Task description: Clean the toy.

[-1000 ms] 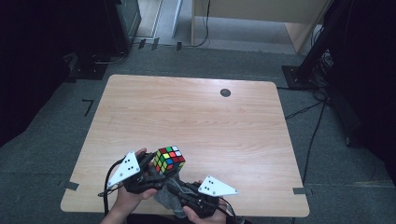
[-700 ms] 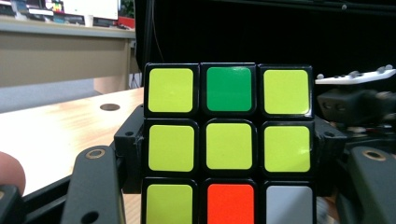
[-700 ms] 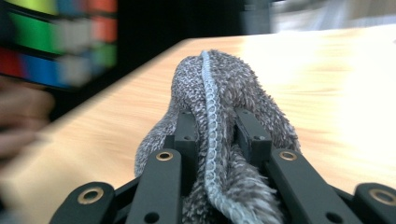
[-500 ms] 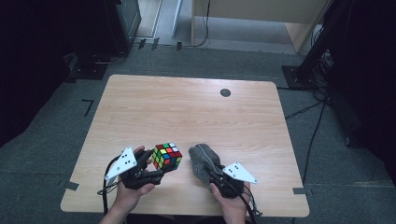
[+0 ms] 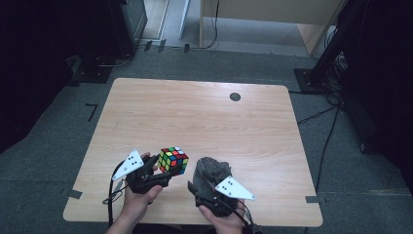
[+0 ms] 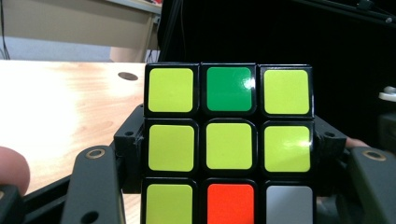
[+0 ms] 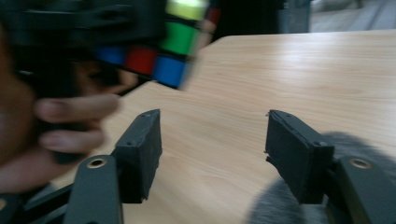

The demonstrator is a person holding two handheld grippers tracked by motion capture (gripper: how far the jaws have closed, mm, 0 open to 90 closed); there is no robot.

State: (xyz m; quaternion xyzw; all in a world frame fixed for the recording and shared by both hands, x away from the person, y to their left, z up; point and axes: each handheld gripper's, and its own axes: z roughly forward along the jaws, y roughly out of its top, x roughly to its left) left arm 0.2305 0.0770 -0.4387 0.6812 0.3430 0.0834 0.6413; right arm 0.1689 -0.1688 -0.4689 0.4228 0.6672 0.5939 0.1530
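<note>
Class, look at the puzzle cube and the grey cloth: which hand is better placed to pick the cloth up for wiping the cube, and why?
Probably the right. The right gripper has just opened, nothing between its jaws, and hovers at the grey cloth. The left gripper is shut on the puzzle cube.

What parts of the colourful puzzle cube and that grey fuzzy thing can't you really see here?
- Cube, left gripper view: its bottom row is cut off by the frame's lower edge, and its side faces sit behind the black jaws.
- Cube, right gripper view: blurred, so its sticker edges smear.
- Grey cloth, high view: its near part lies under the right gripper.
- Grey cloth, right gripper view: out of focus at the bottom edge, partly behind a jaw.
</note>
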